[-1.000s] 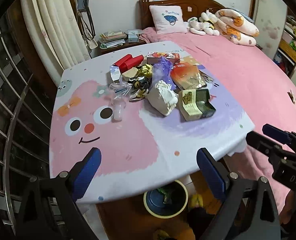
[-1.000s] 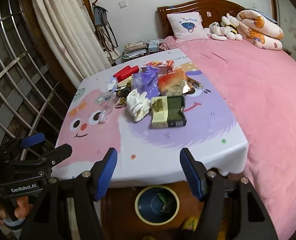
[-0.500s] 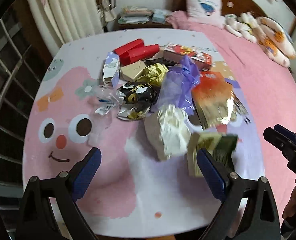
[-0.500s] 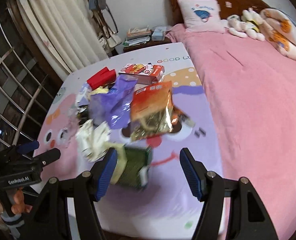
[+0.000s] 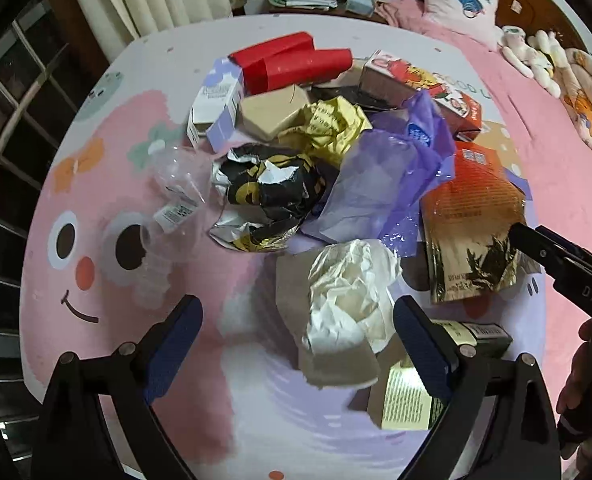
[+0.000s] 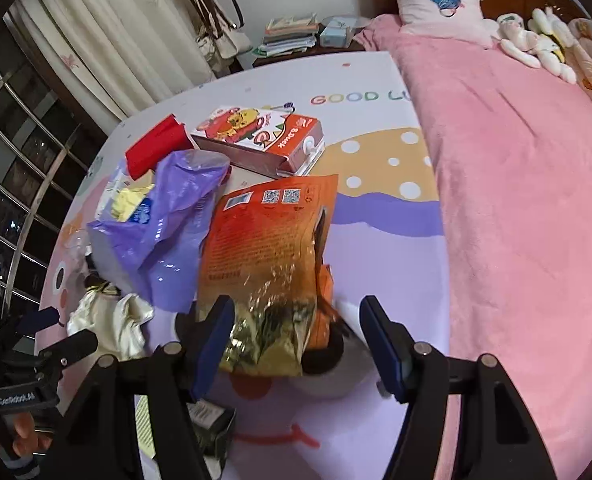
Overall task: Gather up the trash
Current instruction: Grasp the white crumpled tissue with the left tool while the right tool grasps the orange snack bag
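Left gripper [image 5: 298, 332] spread wide over crumpled white paper wad [image 5: 348, 292]. Right gripper [image 6: 296, 334] spread too, straddling orange-gold foil snack bag [image 6: 272, 256] beside the wad.

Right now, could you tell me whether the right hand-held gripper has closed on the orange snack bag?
No, the right hand-held gripper is open, its blue fingers spread on either side of the orange snack bag.

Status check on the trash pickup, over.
Left gripper open, white crumpled paper between its fingers. Right gripper open around the orange snack bag. Nothing gripped yet. Purple plastic bag overlaps beside it.
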{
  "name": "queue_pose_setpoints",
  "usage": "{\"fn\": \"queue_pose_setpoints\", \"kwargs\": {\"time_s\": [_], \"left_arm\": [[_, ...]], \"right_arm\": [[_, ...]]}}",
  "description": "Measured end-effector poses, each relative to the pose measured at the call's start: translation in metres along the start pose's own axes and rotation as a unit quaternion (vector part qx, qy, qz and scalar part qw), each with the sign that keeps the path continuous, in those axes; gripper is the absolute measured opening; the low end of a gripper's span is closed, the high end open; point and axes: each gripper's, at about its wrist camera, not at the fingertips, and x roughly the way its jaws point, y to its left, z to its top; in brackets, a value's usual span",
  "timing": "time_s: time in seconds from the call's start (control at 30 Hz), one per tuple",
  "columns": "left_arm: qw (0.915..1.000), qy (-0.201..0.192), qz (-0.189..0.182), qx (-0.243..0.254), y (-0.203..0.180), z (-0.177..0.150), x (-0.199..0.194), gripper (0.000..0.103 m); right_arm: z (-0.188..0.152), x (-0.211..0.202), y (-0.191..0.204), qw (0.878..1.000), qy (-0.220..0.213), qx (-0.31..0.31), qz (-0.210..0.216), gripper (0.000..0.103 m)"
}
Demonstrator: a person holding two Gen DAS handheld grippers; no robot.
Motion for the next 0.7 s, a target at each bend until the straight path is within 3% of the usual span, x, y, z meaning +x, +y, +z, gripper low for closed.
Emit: {"fn": "queue_pose_setpoints", "kwargs": {"time_s": [0.2,0.43,0.47,0.57,0.7], "left_arm": [[0.9994,0.025,-0.004,-0.022,0.000,0.005,0.017,0.095],[0.9986,0.051,-0.004,-0.007,-0.010,0.003,0.031,0.084],[0.9985,0.054,-0.009,-0.006,-0.012,0.001,0.032,0.079],[0.9975,0.063,-0.030,-0.005,-0.016,-0.001,0.035,0.060],[0.9978,0.060,-0.028,0.007,-0.019,-0.004,0.031,0.049]], "right_arm": [[0.006,0.023,0.010,1.000,0.013,-0.018,0.008,0.065],[-0.001,0.035,0.026,0.998,0.019,-0.064,-0.002,0.038],[-0.002,0.035,0.029,0.997,0.019,-0.075,0.005,0.028],[-0.004,0.032,0.036,0.996,0.015,-0.091,0.011,0.016],[-0.008,0.024,0.041,0.995,0.011,-0.095,0.031,0.006]]}}
